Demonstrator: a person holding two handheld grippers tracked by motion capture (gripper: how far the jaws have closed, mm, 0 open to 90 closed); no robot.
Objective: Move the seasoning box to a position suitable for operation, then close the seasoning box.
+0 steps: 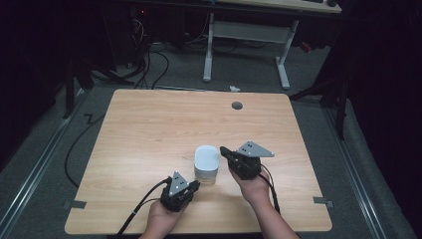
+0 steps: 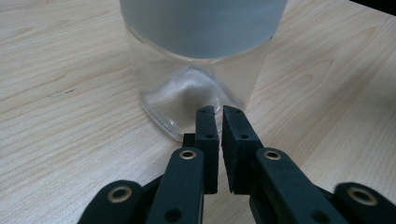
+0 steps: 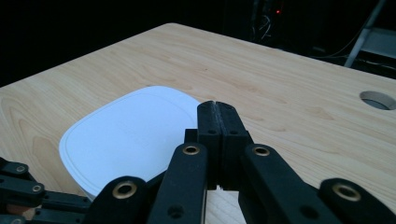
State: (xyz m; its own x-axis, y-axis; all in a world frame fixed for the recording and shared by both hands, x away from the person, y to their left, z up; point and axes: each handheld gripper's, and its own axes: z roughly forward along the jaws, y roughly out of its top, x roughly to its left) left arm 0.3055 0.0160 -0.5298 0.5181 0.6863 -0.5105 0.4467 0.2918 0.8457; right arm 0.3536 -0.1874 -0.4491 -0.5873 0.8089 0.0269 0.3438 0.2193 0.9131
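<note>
A clear square jar with a white lid stands upright on the wooden table, near its front middle. My left gripper lies low at the jar's front left; in the left gripper view its tips sit just before the jar's glass base, with a narrow gap between the jaws and nothing in it. My right gripper is at the jar's right, level with the lid. In the right gripper view its jaws are pressed together beside the lid, holding nothing.
A round cable hole is in the table's far side, also in the right gripper view as the hole. Grey tape tabs mark the front corners. Beyond the table stand a white desk frame and floor cables.
</note>
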